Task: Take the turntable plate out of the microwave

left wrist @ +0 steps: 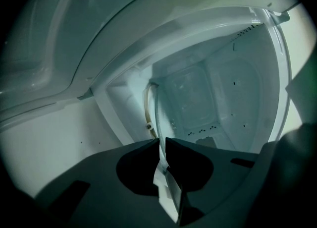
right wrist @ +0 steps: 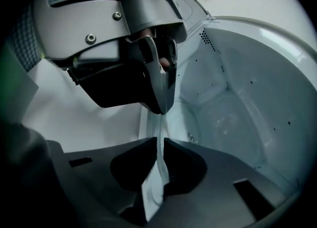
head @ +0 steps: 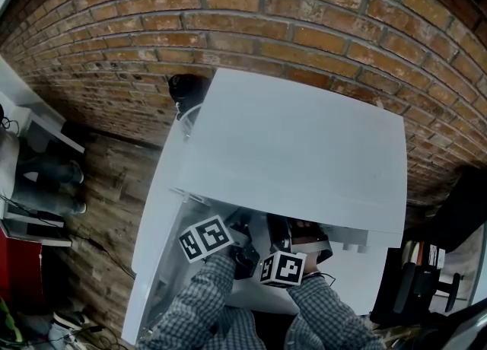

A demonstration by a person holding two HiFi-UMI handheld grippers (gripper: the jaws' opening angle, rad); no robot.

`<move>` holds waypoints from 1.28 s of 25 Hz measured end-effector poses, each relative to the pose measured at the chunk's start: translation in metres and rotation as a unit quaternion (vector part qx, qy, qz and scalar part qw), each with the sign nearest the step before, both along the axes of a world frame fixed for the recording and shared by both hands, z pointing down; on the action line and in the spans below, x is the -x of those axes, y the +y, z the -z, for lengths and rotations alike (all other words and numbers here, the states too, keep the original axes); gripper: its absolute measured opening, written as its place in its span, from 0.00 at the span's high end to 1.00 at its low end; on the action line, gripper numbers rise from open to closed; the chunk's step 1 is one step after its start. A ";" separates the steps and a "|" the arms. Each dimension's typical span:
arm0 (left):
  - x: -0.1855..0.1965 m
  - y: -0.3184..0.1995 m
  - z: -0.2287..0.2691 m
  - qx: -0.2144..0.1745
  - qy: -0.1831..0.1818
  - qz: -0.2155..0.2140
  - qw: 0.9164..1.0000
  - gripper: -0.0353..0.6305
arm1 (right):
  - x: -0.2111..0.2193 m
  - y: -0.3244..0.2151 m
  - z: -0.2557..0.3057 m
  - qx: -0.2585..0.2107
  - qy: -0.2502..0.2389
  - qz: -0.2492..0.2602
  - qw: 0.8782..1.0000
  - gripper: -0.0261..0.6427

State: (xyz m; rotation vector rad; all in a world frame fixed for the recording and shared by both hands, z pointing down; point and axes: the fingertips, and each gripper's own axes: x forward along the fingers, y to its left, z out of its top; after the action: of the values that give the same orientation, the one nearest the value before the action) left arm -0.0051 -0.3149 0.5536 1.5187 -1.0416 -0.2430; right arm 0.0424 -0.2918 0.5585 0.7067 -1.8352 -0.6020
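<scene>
The clear glass turntable plate (left wrist: 156,110) shows edge-on at the mouth of the white microwave (head: 297,151). My left gripper (left wrist: 162,142) is shut on its rim. In the right gripper view the plate (right wrist: 158,125) runs as a thin glass strip from my right gripper (right wrist: 159,143), shut on the rim, up to the left gripper (right wrist: 159,104) just beyond on the same rim. In the head view both grippers, left (head: 242,253) and right (head: 303,240), reach under the microwave's top edge, which hides the plate.
The microwave door (head: 152,249) hangs open at the left. Inside the white cavity (right wrist: 247,103), a beige roller ring (left wrist: 147,105) with a small wheel lies beside the plate. A brick wall (head: 266,21) stands behind, and checked sleeves (head: 205,303) frame the opening.
</scene>
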 end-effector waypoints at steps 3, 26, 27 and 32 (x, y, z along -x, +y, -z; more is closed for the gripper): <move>-0.003 -0.003 0.002 -0.003 0.013 0.003 1.000 0.89 | 0.001 0.002 0.003 -0.004 -0.002 0.007 1.000 0.89; -0.003 -0.022 0.007 -0.008 0.129 0.075 0.989 0.89 | 0.006 0.025 0.031 -0.025 -0.039 0.047 0.998 0.90; -0.003 -0.023 0.007 -0.010 0.130 0.075 0.989 0.89 | 0.003 0.030 0.033 -0.017 -0.056 0.036 0.998 0.90; -0.005 -0.022 0.007 -0.013 0.139 0.071 0.988 0.90 | -0.018 0.049 0.041 0.143 -0.350 -0.152 0.913 0.90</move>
State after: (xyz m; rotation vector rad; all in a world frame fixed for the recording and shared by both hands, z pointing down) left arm -0.0004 -0.3366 0.5465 1.3874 -0.9261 -0.5548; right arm 0.0599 -0.2424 0.5176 1.0662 -2.3265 0.1649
